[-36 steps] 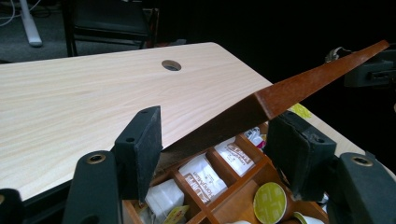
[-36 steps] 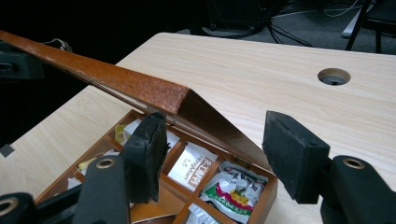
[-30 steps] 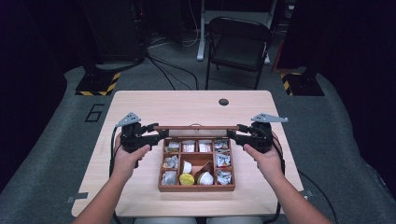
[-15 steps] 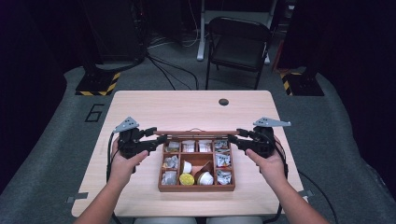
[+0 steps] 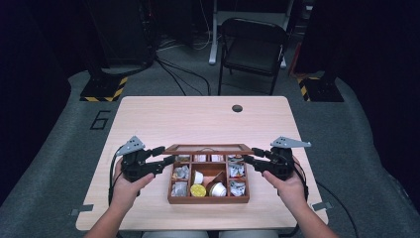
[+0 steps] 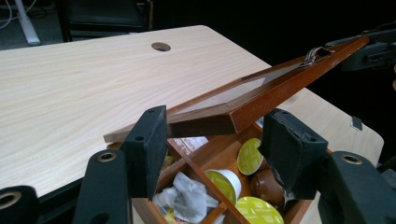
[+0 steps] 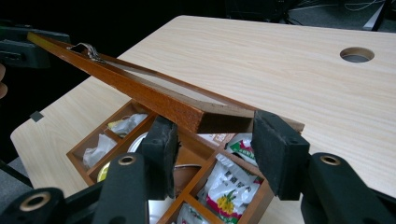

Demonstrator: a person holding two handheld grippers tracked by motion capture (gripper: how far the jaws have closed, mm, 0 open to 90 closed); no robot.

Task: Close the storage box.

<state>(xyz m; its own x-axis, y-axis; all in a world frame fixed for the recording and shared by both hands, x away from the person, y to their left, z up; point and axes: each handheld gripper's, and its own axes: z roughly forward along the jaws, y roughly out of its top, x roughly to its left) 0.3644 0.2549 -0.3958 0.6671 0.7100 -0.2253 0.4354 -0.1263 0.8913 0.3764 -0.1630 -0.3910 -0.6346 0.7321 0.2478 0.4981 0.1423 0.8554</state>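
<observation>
Both claws now sit lower in the frame. The left claw (image 5: 168,160) and right claw (image 5: 249,158) each straddle an end of the lid (image 5: 208,148), and their jaws have just been closing around it. The lid now lies lower, nearer the box (image 5: 208,200).
</observation>
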